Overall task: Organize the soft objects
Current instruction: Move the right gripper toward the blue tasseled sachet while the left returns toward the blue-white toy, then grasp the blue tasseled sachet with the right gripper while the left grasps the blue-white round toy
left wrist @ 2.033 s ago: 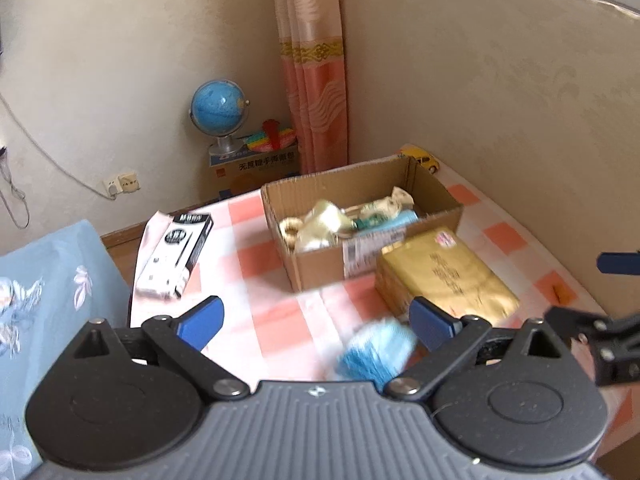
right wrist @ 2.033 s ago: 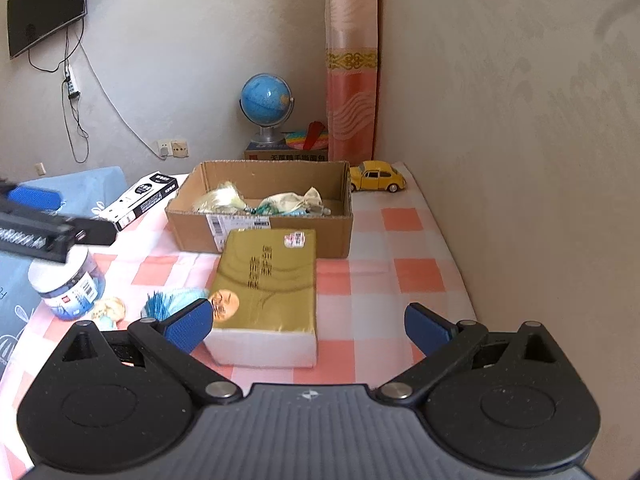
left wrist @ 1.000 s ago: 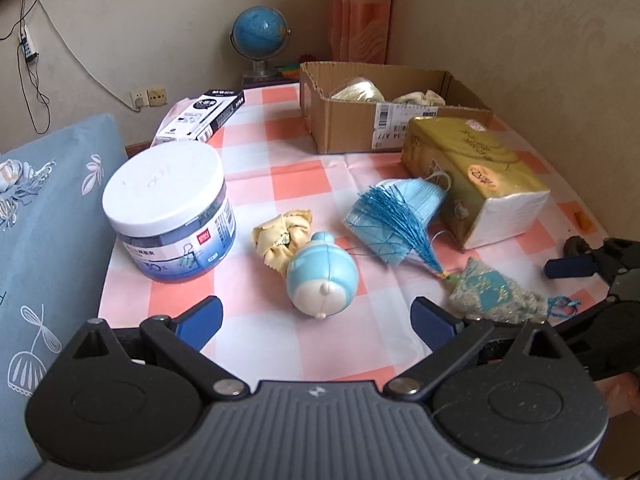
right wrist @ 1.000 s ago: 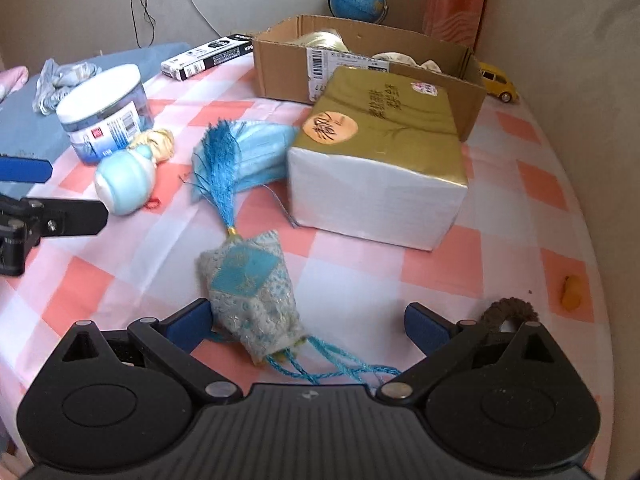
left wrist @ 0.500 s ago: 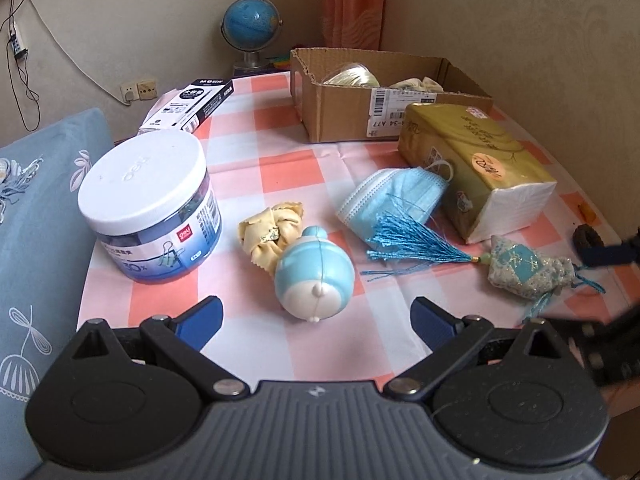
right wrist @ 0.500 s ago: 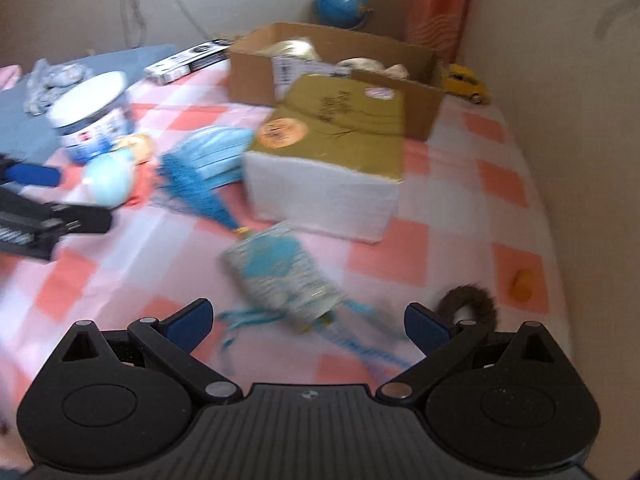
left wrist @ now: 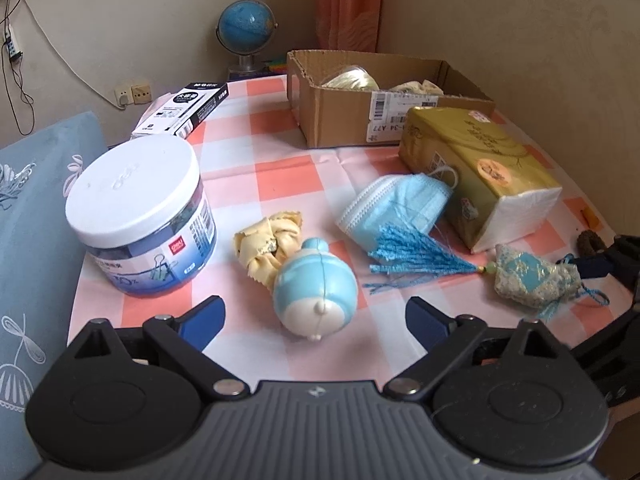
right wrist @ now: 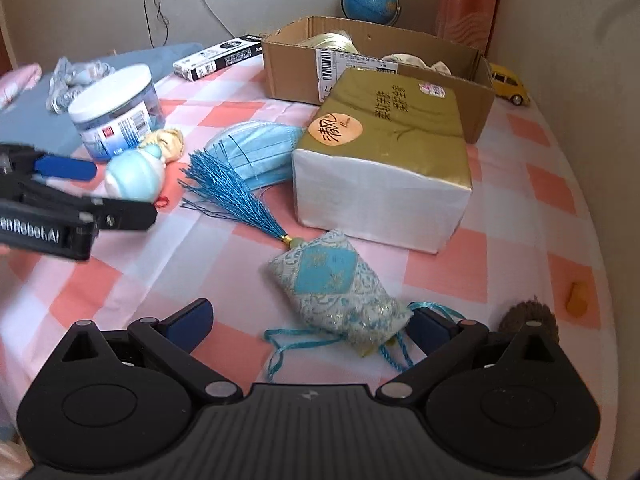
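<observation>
Lying between right tool (right wrist: 308, 326) fingers: sachet (right wrist: 336, 284)

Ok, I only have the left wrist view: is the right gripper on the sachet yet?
Observer: Not yet. The right gripper is open, and the near end of the sachet lies between its fingers.
Operator: Anything soft that I can't see?
Observer: A grey-blue cloth bundle on the cushion, left of the jar.
Operator: And behind the box?
Observer: A yellow toy car, just past the right end of the box.
</observation>
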